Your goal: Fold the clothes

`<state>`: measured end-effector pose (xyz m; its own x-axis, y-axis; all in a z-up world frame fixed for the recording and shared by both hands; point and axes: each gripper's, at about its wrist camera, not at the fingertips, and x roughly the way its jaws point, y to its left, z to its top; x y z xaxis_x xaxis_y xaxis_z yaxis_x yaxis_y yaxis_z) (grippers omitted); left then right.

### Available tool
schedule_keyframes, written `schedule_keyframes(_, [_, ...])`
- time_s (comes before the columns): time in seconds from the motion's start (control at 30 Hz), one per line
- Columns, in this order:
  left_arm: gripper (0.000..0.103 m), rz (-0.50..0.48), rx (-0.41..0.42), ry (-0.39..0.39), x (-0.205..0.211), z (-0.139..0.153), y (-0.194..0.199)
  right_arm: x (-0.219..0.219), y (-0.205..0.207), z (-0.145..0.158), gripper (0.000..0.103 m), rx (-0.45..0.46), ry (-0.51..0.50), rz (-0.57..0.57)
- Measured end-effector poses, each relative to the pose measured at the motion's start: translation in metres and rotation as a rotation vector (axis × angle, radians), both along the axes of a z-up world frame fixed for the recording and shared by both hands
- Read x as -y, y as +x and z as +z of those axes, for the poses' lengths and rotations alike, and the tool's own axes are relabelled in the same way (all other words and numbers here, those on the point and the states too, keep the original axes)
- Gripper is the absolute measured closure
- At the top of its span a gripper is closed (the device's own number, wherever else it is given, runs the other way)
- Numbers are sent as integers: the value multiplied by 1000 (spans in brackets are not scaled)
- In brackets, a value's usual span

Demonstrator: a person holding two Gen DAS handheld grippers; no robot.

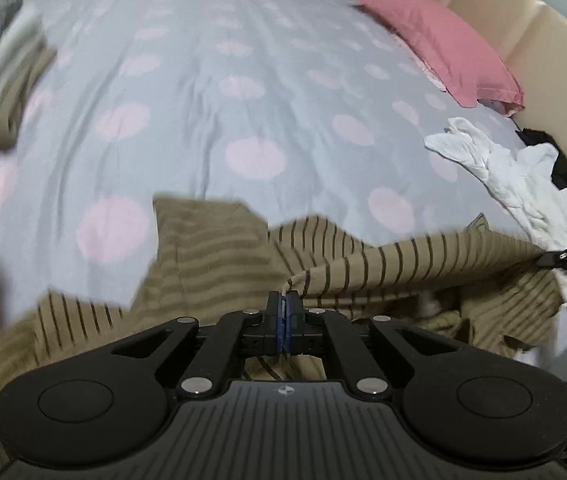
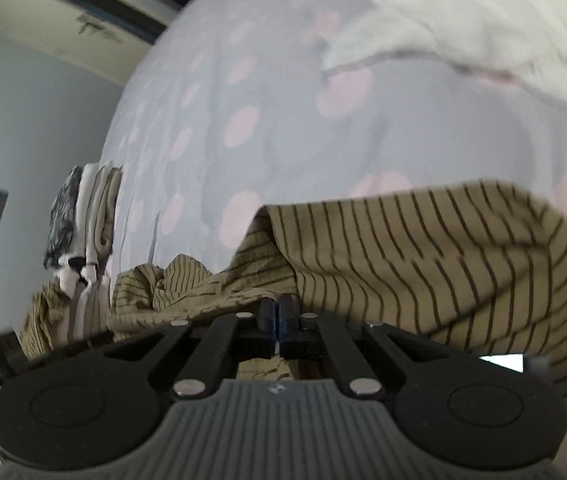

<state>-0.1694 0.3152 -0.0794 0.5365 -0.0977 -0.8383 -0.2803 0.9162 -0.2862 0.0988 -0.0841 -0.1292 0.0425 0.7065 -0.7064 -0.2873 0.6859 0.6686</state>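
A tan garment with thin dark stripes point(image 1: 403, 264) lies crumpled at the near edge of the bed. My left gripper point(image 1: 284, 296) is shut on an edge of it, and a bit of cloth sticks out past the blue pads. From there a band of the garment stretches right to my right gripper point(image 1: 545, 258), which pinches its other end. In the right wrist view, the right gripper point(image 2: 278, 304) is shut with the striped garment point(image 2: 423, 256) draped over its fingertips and spread to the right.
The bed cover point(image 1: 203, 100) is pale blue-grey with pink dots. A pink pillow point(image 1: 431, 40) lies by the beige headboard point(image 1: 543, 52). A crumpled white garment point(image 1: 515, 176) and a black item point(image 1: 539, 138) sit at the right. Folded clothes point(image 2: 95, 208) are stacked at the far side.
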Motion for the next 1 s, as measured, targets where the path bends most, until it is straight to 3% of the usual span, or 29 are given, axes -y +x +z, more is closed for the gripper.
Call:
schedule_keyframes(0.07, [103, 0, -32, -4, 0, -9, 2, -7, 3, -9, 101, -17, -37, 7])
schedule_keyframes(0.2, [103, 4, -48, 13, 3, -17, 8, -29, -2, -8, 101, 96, -139, 67])
schedule_keyframes(0.37, [103, 36, -52, -13, -2, -20, 11, -25, 6, 3, 94, 145, -88, -2])
schedule_keyframes(0.53, [103, 44, -42, -12, -1, -20, 13, -29, -3, 25, 86, 297, -124, 3])
schedule_keyframes(0.6, [102, 39, -33, -12, 1, -19, 13, -31, -9, 37, 78, 359, -124, 8])
schedule_keyframes(0.7, [102, 29, -14, -7, 3, -16, 13, -42, -23, 50, 73, 458, -137, 96])
schedule_keyframes(0.77, [97, 19, -8, 9, 7, -13, 12, -52, -34, 52, 68, 494, -168, 172])
schedule_keyframes(0.83, [82, 9, -8, 29, 10, -10, 10, -63, -45, 48, 63, 517, -212, 243])
schedule_keyframes(0.9, [73, 14, -13, 52, 12, -7, 6, -71, -53, 43, 62, 540, -273, 293])
schedule_keyframes(1.0, [66, 53, -33, 59, 8, -3, 0, -78, -58, 34, 59, 550, -329, 327])
